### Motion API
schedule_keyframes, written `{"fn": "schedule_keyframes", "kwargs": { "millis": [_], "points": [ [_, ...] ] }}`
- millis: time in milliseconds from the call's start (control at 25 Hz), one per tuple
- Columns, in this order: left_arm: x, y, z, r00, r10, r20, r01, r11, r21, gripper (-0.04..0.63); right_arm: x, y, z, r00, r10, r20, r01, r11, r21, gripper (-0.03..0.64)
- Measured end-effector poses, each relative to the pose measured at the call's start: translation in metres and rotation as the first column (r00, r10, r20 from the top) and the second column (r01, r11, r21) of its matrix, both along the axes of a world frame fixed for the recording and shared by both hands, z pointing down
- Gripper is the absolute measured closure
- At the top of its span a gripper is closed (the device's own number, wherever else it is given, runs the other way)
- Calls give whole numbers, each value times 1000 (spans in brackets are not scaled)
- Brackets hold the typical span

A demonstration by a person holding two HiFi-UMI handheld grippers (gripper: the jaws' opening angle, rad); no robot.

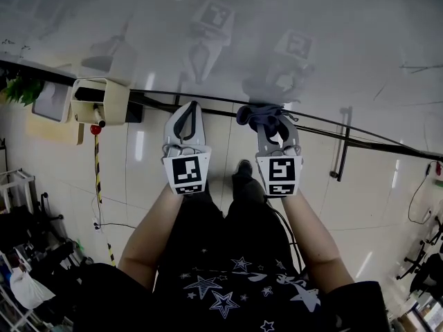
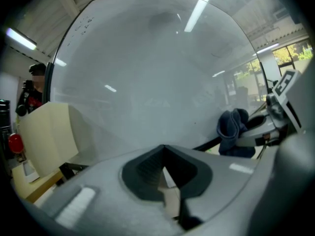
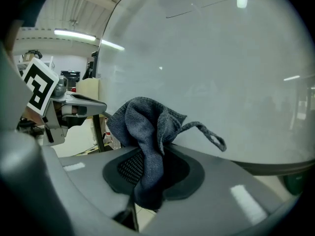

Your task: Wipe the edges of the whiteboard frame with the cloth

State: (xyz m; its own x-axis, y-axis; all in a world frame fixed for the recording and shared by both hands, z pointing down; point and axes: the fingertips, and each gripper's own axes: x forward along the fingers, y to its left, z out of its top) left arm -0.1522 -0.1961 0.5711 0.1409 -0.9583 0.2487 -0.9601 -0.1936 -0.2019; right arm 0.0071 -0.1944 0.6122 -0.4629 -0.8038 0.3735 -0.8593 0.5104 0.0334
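The cloth point(image 3: 147, 132), grey and bunched, is pinched between the jaws of the right gripper point(image 1: 270, 126); its bulk is pushed up above the jaw tips and a thin loop is left trailing to one side. In the head view it is seen held right at the dark frame point(image 3: 261, 167) along the lower edge of the whiteboard point(image 1: 311, 19), though contact with the frame cannot be confirmed. The left gripper point(image 1: 185, 109) is held just beside the right one, at the same edge, with its jaws pressed together at the tips and nothing caught between them. Both grippers are reflected faintly in the pale board surface. A cream box point(image 1: 100, 101) is mounted at the board's lower edge, to the left of the left gripper, and a red knob point(image 1: 95, 128) is seen beneath it. A light tiled floor point(image 1: 374, 192) is seen below the frame. A green plant point(image 1: 21, 88) is visible at the far left.
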Motion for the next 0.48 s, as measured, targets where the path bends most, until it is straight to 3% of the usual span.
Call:
{"fn": "schedule_keyframes", "kwargs": {
  "millis": [240,480],
  "points": [
    [-20,8,-14,1000,12,14,-12,1000,21,591,-26,1,-8,1000,-18,-8,18,1000,17,537],
    [-86,17,-11,995,90,-51,-88,996,34,591,-127,-9,4,1000,-6,-10,6,1000,24,537]
  ]
}}
